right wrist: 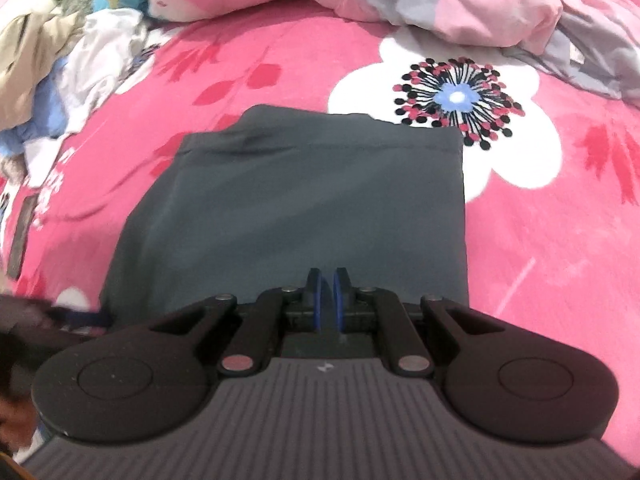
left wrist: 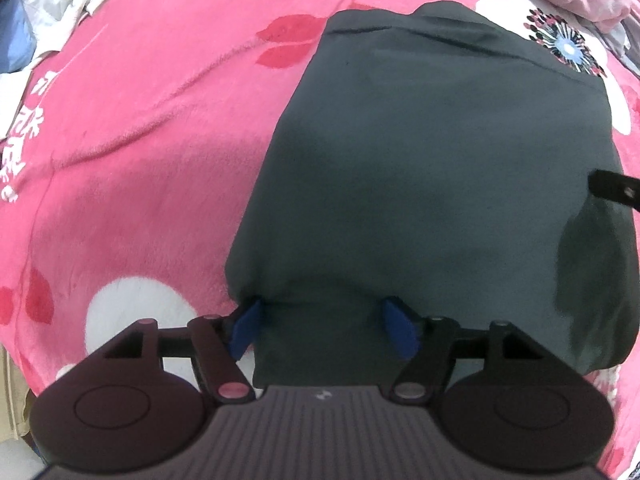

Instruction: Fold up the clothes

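Dark grey garment [left wrist: 432,168] folded into neat rectangle, stitched hem at far edge, small ripple at far left corner; lies flat on pink floral blanket [left wrist: 152,128]. Left gripper [left wrist: 326,322] over near edge, blue pads [left wrist: 400,332] spread wide, cloth between them not pinched. Right gripper [right wrist: 327,300] above near edge, pads nearly together, nothing held. Pile of loose clothes [right wrist: 60,80] far left; rumpled pink-grey bedding [right wrist: 460,4] beyond garment.

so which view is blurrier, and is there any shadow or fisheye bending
Right wrist view: softer, with motion smear at the lower-left edge; the pink blanket bulges. Left wrist view: sharper, the same bulge, and the left gripper shades the dark folded garment beneath it.
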`<state>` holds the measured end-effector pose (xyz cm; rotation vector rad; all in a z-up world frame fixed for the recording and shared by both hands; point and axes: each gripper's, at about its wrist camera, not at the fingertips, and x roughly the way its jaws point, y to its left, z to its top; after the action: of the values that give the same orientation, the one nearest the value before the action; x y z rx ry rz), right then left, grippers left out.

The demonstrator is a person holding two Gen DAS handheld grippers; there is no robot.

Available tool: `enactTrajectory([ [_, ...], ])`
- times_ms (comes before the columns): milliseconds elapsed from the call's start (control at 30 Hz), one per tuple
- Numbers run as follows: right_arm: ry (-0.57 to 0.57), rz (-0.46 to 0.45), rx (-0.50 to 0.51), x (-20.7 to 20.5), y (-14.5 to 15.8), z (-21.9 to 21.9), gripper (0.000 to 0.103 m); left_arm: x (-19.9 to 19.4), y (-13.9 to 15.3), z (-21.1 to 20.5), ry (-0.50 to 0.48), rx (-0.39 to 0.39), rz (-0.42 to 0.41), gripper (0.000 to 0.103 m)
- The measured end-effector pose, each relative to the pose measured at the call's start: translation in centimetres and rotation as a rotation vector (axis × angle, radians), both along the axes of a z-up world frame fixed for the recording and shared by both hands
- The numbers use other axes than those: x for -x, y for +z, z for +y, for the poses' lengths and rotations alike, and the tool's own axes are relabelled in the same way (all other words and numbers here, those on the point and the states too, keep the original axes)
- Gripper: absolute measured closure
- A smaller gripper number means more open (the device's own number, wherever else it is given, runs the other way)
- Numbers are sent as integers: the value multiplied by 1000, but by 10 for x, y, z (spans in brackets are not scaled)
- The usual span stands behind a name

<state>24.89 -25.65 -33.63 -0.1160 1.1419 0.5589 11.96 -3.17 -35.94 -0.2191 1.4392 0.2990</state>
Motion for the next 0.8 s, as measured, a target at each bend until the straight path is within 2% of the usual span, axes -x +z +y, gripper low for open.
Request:
enactTrajectory([
  [100, -30, 15, 87, -14, -21, -8, 98, -1, -1, 0, -2, -3, 5, 31],
  [200, -83, 48, 85, -24, -28, -18, 98, -1, -2, 1, -3, -4, 10, 29],
  [333, -89, 39, 102, -24, -24, -20, 98, -3, -4, 3, -2, -1, 18, 28],
  [633, -69, -10, 14, -26, -1, -4, 98, -5, -6, 3, -12, -11, 34, 25],
  [800, -39, -5, -10, -34, -4, 15, 98, -6, -6, 5, -11, -10, 43, 24],
])
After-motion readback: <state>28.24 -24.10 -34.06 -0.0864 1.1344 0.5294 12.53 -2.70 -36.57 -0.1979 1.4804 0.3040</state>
